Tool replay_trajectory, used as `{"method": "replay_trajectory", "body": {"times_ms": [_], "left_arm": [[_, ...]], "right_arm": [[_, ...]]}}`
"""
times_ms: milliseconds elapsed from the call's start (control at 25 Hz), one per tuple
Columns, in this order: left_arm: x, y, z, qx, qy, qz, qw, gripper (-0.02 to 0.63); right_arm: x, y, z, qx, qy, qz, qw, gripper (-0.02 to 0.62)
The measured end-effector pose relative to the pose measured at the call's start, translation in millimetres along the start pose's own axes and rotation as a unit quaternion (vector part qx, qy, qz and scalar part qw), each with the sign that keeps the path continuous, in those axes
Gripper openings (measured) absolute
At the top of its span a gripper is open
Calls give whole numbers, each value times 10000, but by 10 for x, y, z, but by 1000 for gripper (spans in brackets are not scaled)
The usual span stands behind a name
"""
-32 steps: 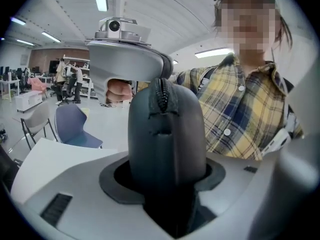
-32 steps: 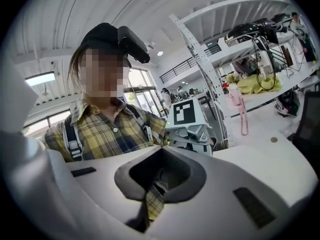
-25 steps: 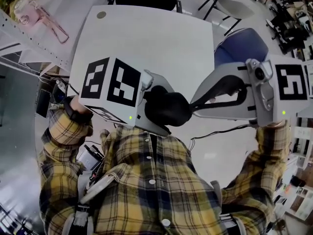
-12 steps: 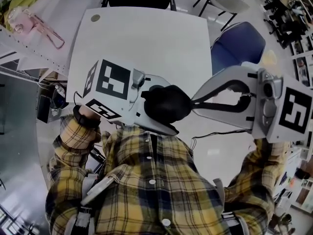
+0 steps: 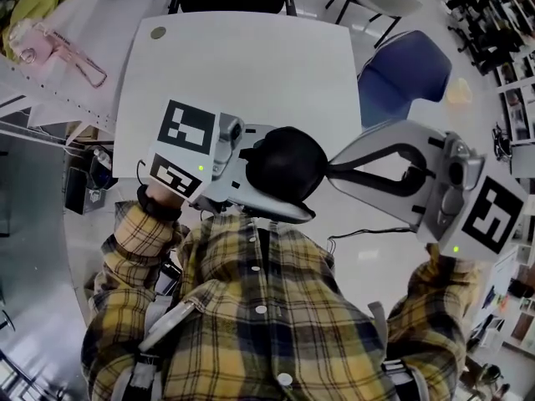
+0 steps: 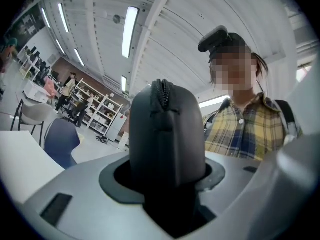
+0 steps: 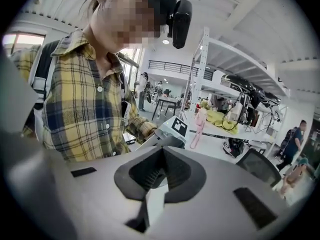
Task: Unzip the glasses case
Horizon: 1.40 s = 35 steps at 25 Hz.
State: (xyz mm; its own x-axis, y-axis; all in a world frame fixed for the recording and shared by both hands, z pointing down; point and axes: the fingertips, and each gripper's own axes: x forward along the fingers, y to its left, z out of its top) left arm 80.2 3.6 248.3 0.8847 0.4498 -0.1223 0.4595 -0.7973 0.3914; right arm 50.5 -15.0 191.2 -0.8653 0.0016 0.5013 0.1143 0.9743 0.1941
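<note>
Two grippers up at my chest: left gripper (image 5: 277, 187) clamped around the black glasses case (image 6: 167, 134), right gripper (image 5: 334, 168) jaws pinched together, tips right at the case's side.

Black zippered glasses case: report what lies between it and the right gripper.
Nothing: in the head view the right gripper, jaws shut, meets the black zippered glasses case with no gap.

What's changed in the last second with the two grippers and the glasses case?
Both turned in place: the left gripper tipped its marker cube over, and the right gripper swung its rear end lower in the head view. Nothing taken or released: the left still clamps the glasses case, the right stays shut with its tips at the case's side.
</note>
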Motion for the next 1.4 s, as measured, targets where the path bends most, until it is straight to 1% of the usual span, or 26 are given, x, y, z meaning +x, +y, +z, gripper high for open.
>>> {"method": "replay_trajectory", "body": {"times_ms": [160, 440, 680, 880, 1000, 1080, 1200, 1400], "left_arm": [[4, -11, 46, -85, -251, -64, 9996, 245], [-28, 5, 115, -157, -529, -44, 9985, 245], [11, -2, 195, -239, -801, -65, 9965, 245], [-86, -30, 348, -299, -1191, -95, 9924, 245], [-140, -38, 430, -289, -1390, -89, 9898, 245], [-157, -57, 475, -316, -1502, -154, 9880, 245], [-149, -78, 510, -247, -1456, -155, 9889, 245], [-141, -47, 565, -140, -1408, 62, 9899, 245]], "right_arm": [[-9, 36, -24, 9, -42, -126, 9999, 0], [4, 71, -92, 28, -68, -358, 9993, 0], [-58, 91, -105, 271, -363, -442, 9980, 0], [-38, 75, -63, 386, -505, -504, 9967, 0], [-66, 57, -62, 415, -564, -641, 9955, 0], [-107, 59, -77, 424, -625, -716, 9946, 0], [-135, 56, -66, 403, -725, -767, 9936, 0], [-148, 17, -87, 371, -649, -895, 9932, 0]]}}
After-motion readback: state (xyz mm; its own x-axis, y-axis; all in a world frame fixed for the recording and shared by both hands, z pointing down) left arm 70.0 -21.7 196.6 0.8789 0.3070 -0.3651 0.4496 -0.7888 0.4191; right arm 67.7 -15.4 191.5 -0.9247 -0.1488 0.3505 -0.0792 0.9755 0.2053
